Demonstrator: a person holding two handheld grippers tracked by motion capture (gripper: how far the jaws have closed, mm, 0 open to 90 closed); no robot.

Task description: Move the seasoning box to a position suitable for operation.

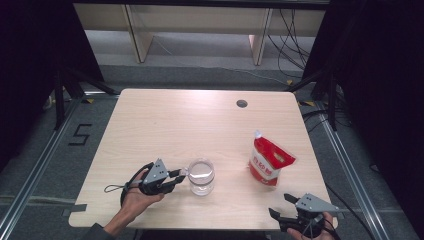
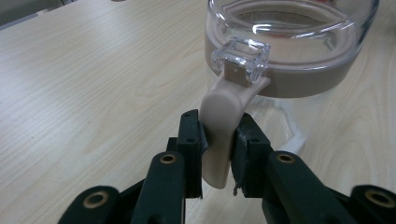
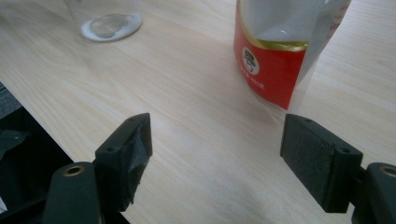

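Pale wood desk [image 1: 165, 120], dark curtains around. Left claw [image 1: 179, 174] clamped on the beige latch [image 2: 219, 135] of the glass jar [image 1: 201, 176], near-centre. Keep the pinch square, lever it gently, don't tip the jar. Right claw [image 1: 280, 205] gapes wide, empty, near the red pouch [image 1: 269, 161]. Jar contents unclear; latch hinge hidden.

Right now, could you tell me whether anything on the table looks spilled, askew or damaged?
Nothing looks spilled or broken. The red and white pouch stands upright with its top corner torn open. The glass jar sits upright, and the left hand-held gripper is clamped on the jar's beige clasp lever.
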